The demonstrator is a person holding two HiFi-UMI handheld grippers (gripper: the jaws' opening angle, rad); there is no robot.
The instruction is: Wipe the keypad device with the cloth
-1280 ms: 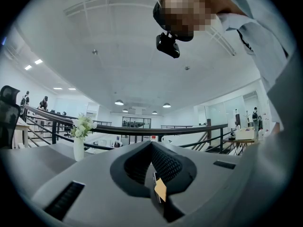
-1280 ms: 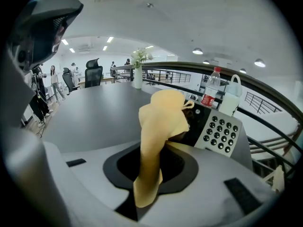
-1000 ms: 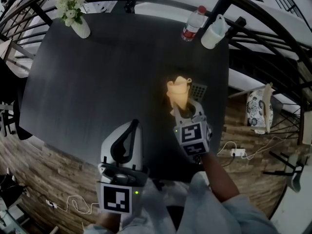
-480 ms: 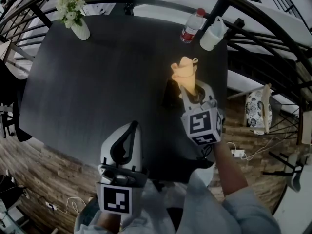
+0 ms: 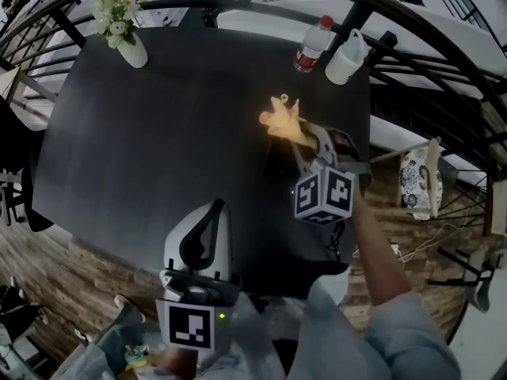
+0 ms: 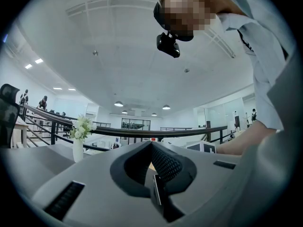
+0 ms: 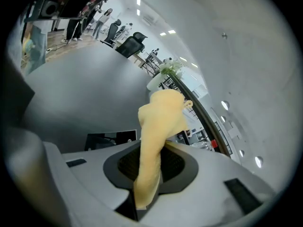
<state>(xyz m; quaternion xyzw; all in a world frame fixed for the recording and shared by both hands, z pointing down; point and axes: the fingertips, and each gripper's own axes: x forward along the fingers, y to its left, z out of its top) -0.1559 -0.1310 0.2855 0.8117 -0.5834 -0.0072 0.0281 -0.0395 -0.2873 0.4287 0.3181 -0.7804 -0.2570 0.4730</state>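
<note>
My right gripper (image 5: 301, 137) is shut on the yellow cloth (image 5: 280, 119), held above the right side of the dark table (image 5: 158, 133). The cloth sticks out past the jaws toward the table's middle. In the right gripper view the cloth (image 7: 163, 115) rises from between the shut jaws of the right gripper (image 7: 150, 160). What looks like a grey corner of the keypad device (image 5: 344, 142) shows just right of that gripper; the rest is hidden. My left gripper (image 5: 207, 232) sits near the table's front edge, shut and empty, and in its own view the left gripper (image 6: 152, 150) points up at the ceiling.
A vase of white flowers (image 5: 127, 34) stands at the far left corner. A red-capped water bottle (image 5: 310, 46) and a white jug (image 5: 347, 52) stand at the far right corner. The table's right edge lies close to the right gripper, with a railing and lower floor beyond.
My right gripper has risen and swung away with the cloth, which now points left toward the table's middle. The left gripper has stayed put.
</note>
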